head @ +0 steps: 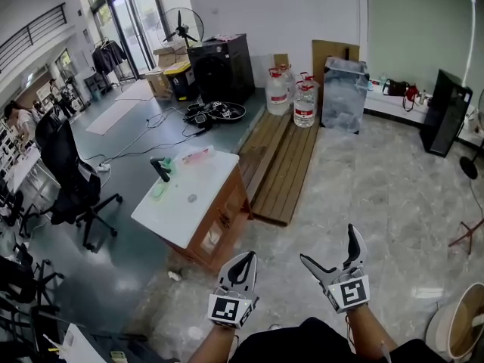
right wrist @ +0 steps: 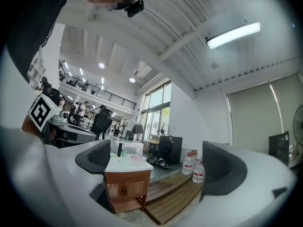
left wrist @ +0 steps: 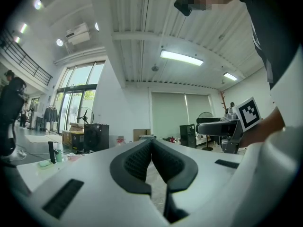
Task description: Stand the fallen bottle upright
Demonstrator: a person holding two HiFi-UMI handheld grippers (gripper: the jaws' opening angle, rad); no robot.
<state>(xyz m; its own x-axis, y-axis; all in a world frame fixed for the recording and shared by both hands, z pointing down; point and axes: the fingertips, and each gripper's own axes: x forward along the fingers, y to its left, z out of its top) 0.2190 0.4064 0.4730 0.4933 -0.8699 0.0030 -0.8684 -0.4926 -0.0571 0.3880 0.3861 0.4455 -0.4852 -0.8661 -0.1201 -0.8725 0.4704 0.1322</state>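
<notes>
Head view: left tongs (head: 246,262) closed, empty; right tongs (head: 327,245) spread wide, empty. Bottle (head: 195,156) lies on far worktop (head: 206,193).

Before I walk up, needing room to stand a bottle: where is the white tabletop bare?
Bare: the near half of the white tabletop, between its front edge and the small grey speck. Crowded: the far edge, with the dark upright bottle, green pad and clear pinkish bottle lying down.
</notes>
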